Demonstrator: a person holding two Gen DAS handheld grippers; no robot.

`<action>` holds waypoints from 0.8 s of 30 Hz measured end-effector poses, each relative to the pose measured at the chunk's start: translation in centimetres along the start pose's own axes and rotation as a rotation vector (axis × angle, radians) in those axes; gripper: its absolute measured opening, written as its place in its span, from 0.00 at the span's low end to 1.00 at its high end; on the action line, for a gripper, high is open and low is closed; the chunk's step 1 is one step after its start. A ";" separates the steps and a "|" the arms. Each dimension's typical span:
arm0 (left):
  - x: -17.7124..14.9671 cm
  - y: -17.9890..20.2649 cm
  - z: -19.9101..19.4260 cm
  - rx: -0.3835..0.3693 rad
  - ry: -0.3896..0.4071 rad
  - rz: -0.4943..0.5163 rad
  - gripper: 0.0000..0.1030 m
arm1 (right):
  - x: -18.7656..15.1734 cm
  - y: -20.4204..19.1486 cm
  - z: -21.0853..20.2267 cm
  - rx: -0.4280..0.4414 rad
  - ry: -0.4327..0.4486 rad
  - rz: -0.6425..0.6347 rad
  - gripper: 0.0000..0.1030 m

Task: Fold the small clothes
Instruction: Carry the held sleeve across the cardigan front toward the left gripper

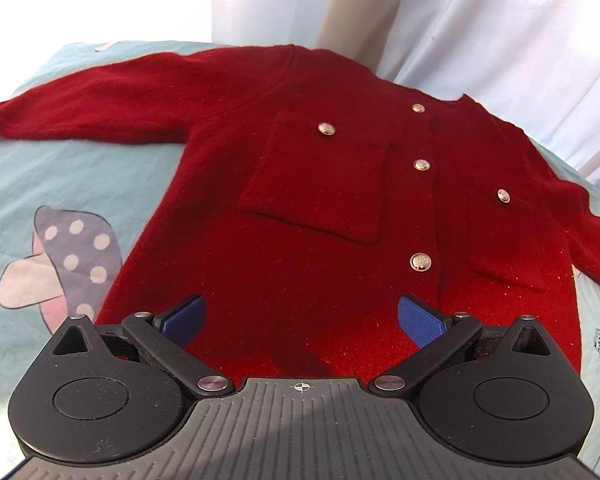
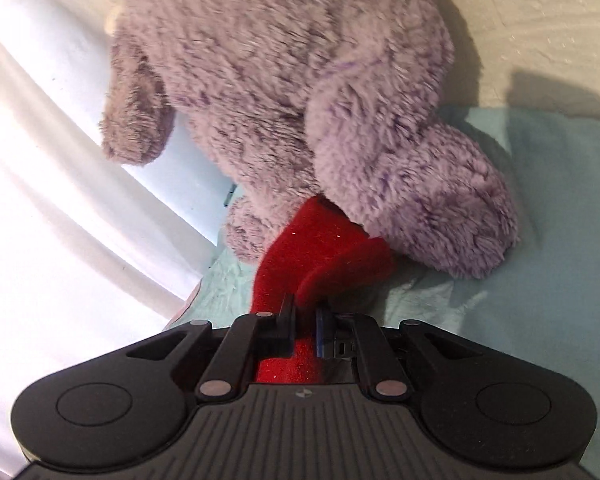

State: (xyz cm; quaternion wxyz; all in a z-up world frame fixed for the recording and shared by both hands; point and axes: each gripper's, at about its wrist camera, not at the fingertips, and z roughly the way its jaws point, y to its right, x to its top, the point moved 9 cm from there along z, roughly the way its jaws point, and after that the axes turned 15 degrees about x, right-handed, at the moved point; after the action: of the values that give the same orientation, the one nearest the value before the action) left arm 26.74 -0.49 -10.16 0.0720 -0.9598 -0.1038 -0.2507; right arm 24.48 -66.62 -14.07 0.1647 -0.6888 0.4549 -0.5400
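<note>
A small red knit cardigan (image 1: 300, 200) with gold buttons and two patch pockets lies spread flat on a light blue bed sheet (image 1: 80, 184). One sleeve (image 1: 92, 92) stretches out to the far left. My left gripper (image 1: 300, 320) hovers open over the cardigan's near hem, blue pads wide apart and nothing between them. In the right wrist view, my right gripper (image 2: 305, 320) is shut on a red sleeve (image 2: 312, 248) of the cardigan, whose end runs forward under a purple plush toy (image 2: 300, 92).
The fluffy purple plush toy sits on the sheet (image 2: 540, 240) right in front of the right gripper. White curtains (image 1: 480, 20) hang behind the bed. A mushroom print (image 1: 72, 256) marks the sheet left of the cardigan. A textured pale wall (image 2: 540, 20) is at upper right.
</note>
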 end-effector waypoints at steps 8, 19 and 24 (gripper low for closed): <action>0.8 0.9 -0.5 -0.058 0.018 -0.003 1.00 | -4.9 -15.4 -1.3 0.164 -0.086 -0.489 0.08; 2.6 2.4 -1.1 -0.105 0.083 0.020 1.00 | -29.9 -31.5 -0.9 0.508 -0.472 -0.978 0.09; 4.1 3.4 -0.7 -0.127 0.112 0.028 1.00 | -34.4 -29.5 0.3 0.483 -0.626 -0.907 0.26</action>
State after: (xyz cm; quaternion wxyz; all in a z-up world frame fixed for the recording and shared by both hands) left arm 30.71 -3.22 -7.82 0.0203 -0.9482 -0.0701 -0.3090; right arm 37.87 -23.37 -13.46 0.1957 -0.8836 -0.0901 -0.4157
